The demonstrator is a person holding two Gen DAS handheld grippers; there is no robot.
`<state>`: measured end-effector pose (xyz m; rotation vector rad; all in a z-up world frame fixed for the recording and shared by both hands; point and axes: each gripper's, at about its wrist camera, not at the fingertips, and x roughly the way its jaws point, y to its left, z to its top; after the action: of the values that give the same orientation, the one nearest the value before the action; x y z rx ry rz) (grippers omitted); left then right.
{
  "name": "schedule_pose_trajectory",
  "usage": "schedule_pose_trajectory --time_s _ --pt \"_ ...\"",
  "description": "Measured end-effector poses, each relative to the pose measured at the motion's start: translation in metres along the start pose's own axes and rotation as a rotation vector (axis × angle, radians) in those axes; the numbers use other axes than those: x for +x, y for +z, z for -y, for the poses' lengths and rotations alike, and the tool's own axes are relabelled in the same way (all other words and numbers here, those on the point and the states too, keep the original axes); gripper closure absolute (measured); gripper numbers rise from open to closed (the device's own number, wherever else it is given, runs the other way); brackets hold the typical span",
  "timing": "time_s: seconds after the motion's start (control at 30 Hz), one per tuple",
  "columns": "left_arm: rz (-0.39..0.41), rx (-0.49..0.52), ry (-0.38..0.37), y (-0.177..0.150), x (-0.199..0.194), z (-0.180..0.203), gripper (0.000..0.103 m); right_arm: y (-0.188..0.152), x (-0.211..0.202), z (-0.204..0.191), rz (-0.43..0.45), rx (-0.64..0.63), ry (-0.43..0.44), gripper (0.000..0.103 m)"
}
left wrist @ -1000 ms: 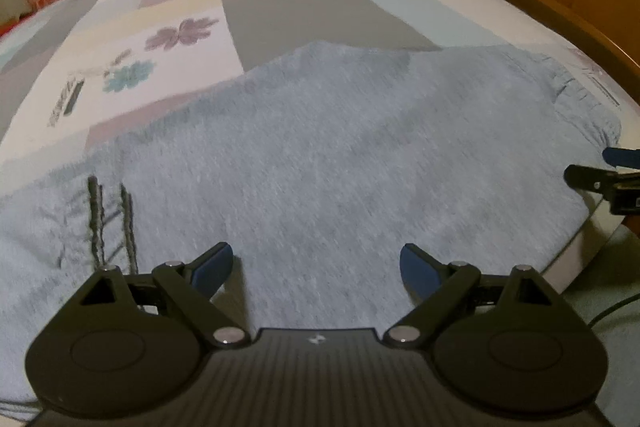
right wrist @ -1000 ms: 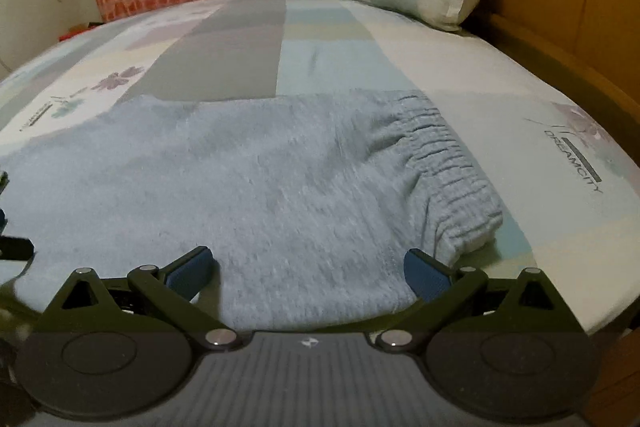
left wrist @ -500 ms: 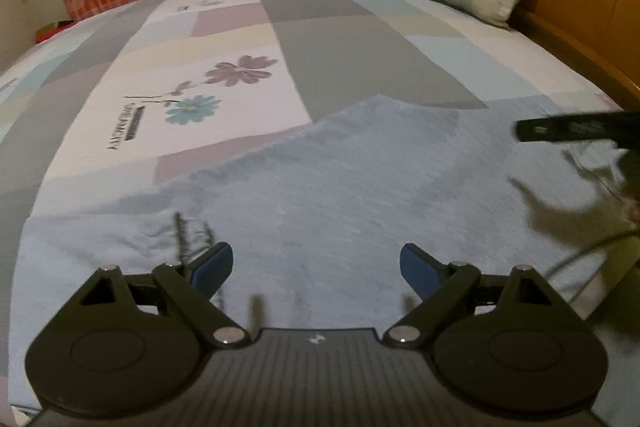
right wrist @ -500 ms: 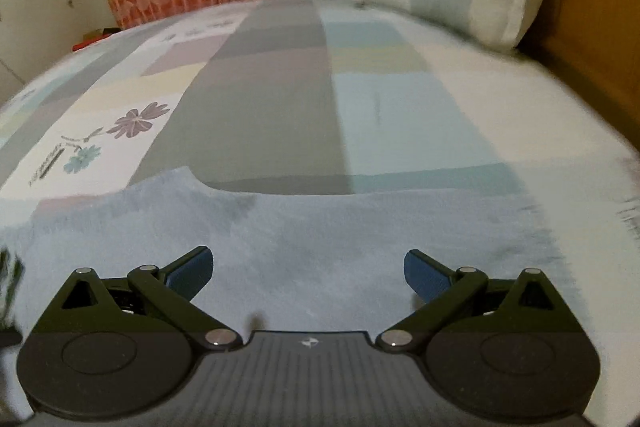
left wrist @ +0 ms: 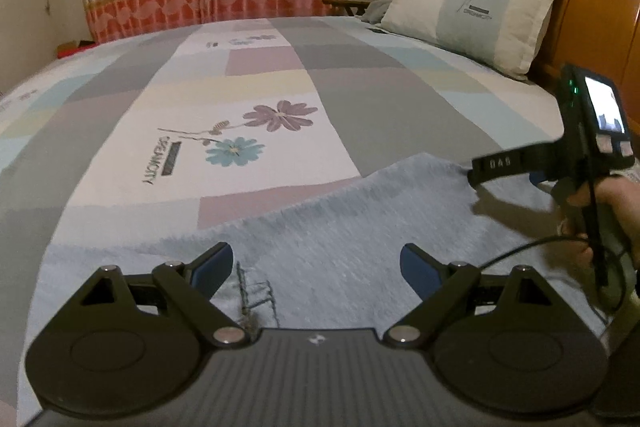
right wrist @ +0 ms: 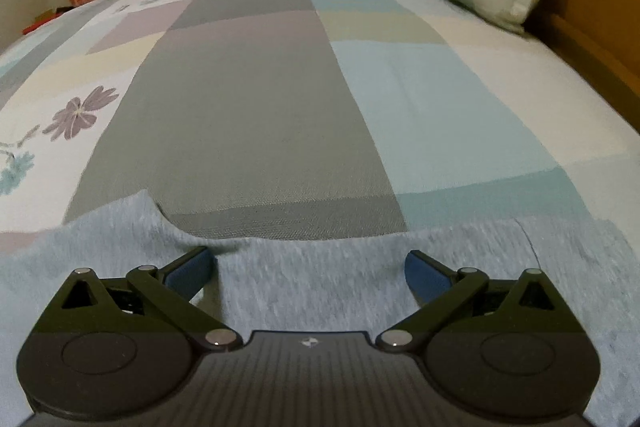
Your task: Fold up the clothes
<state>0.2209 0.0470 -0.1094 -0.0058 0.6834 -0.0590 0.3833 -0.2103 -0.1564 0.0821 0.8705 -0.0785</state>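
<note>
My left tongs (left wrist: 316, 269) stand wide open at the bottom of the frame over the light blue garment (left wrist: 360, 239) spread on the bed (left wrist: 360, 99). At the right edge, a hand (left wrist: 612, 203) carries the right tongs (left wrist: 500, 165).

patchwork bed (left wrist: 248, 99) with pale blue garment (left wrist: 360, 227), pillow (left wrist: 472, 15)

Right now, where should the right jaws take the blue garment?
On the far straight edge of the light blue garment, just ahead of the open right gripper. It lies flat on the bedsheet, so come in low from the near side and pinch that edge.
</note>
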Motion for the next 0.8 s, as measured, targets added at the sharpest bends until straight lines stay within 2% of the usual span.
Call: schedule_pose_trajectory --time_s 0.1,0.23,0.37,0.43,0.53,0.63,0.7,0.8 --pt "-0.004 -0.004 -0.012 -0.003 0.001 -0.002 0.012 -0.001 -0.006 -0.007 0.008 0.015 0.029 0.0" --pt "-0.008 -0.002 -0.011 -0.003 -0.001 -0.003 0.012 -0.008 0.007 -0.024 0.013 -0.059 -0.027 0.0" --pt "0.007 -0.006 0.001 -0.002 -0.01 -0.005 0.012 -0.009 -0.019 -0.011 -0.023 -0.045 0.031 0.0" --pt "0.013 -0.008 0.002 -0.001 -0.014 -0.004 0.012 -0.021 -0.043 -0.002 0.004 -0.055 0.067 0.0" --pt "0.015 -0.005 -0.014 0.001 -0.019 0.002 0.012 -0.051 -0.069 0.007 -0.004 -0.118 0.121 0.0" --pt "0.002 -0.005 -0.037 -0.002 -0.02 0.011 0.012 -0.087 -0.077 0.014 -0.05 -0.195 0.11 0.0" --pt "-0.015 -0.001 -0.051 -0.003 -0.021 0.018 0.012 -0.103 -0.089 0.023 -0.03 -0.197 0.11 0.0" --pt "-0.017 0.033 -0.071 -0.004 -0.026 0.033 0.012 -0.108 -0.117 0.029 -0.008 -0.194 0.144 0.0"
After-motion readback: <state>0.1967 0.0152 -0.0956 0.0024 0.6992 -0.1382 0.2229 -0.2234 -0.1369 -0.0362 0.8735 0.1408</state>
